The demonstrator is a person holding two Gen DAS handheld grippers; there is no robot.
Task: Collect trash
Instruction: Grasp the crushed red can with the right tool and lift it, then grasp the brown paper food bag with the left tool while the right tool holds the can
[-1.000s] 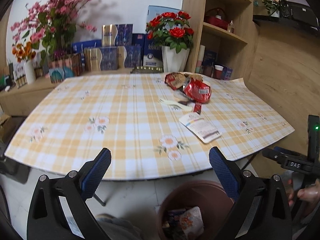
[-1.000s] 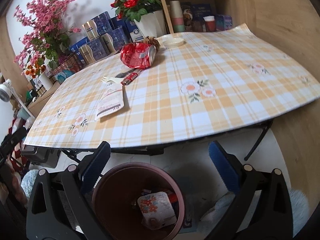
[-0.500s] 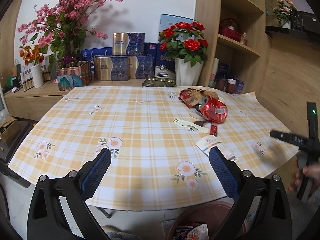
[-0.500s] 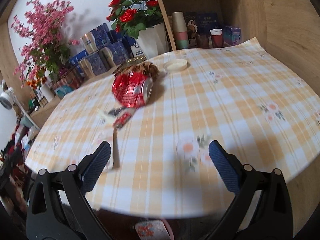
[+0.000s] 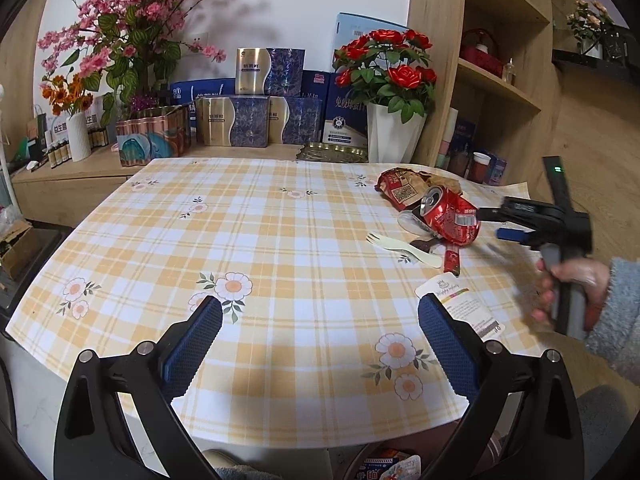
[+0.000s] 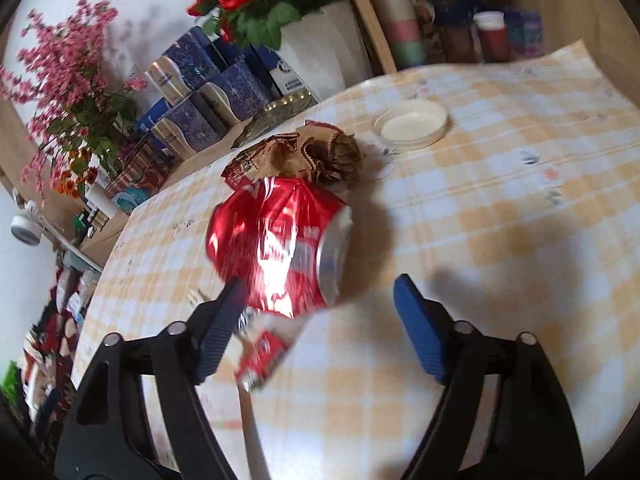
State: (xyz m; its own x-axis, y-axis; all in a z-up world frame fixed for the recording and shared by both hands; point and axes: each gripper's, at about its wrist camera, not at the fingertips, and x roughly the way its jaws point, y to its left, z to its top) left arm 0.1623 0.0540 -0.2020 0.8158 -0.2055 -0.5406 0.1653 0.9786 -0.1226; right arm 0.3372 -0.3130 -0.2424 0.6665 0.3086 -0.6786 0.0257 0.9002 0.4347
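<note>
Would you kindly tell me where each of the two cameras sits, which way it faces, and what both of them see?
Left wrist: on the left tongs, looking across the checked table to the shelves; both open fingers show, plus the person's right hand holding the right tongs.
Right wrist: on the right tongs, close over the crushed red can; the fingers have just been closing, not yet gripping.
Shared: can, brown wrapper, roses.

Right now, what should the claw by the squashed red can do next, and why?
Probably nudge forward a little, then squeeze. The right claw has just been closing, but its pads don't grip the crushed red can yet: the can lies just ahead on the tablecloth, its near end reaching between the fingertips.
</note>
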